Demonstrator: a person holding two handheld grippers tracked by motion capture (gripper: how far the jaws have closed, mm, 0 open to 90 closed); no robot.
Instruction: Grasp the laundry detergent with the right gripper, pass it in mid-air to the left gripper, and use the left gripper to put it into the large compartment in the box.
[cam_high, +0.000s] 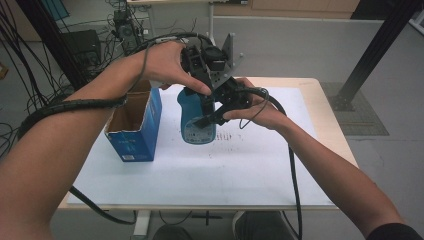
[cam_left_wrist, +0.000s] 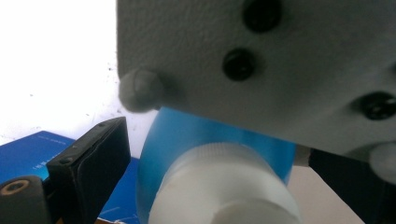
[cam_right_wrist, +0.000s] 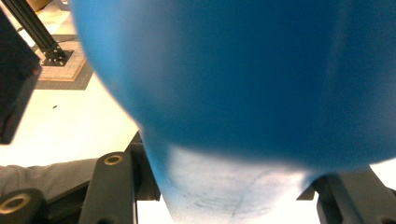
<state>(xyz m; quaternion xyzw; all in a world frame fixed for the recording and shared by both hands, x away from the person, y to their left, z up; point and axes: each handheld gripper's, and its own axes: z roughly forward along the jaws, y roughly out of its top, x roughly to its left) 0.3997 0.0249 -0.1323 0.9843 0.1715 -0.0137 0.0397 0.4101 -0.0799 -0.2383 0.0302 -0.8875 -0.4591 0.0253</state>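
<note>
The right claw (cam_high: 207, 120) grips the blue bottle (cam_high: 192, 117) beside the box (cam_high: 135, 140); its smooth plastic looks slippery, so its white cap (cam_left_wrist: 224, 186), between the left claw's (cam_high: 200, 67) apparently unclosed jaws, seems the surest hold.

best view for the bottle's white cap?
Left gripper view: the white cap sits close between that gripper's jaws, atop the blue bottle. High view has hands and grippers covering the bottle's top. Right gripper view gives blurred blue body.

Black grippers w/ grey screwed plate (cam_high: 227, 60), coiled black cable (cam_high: 75, 106), dark sleeve (cam_high: 395, 232).
</note>
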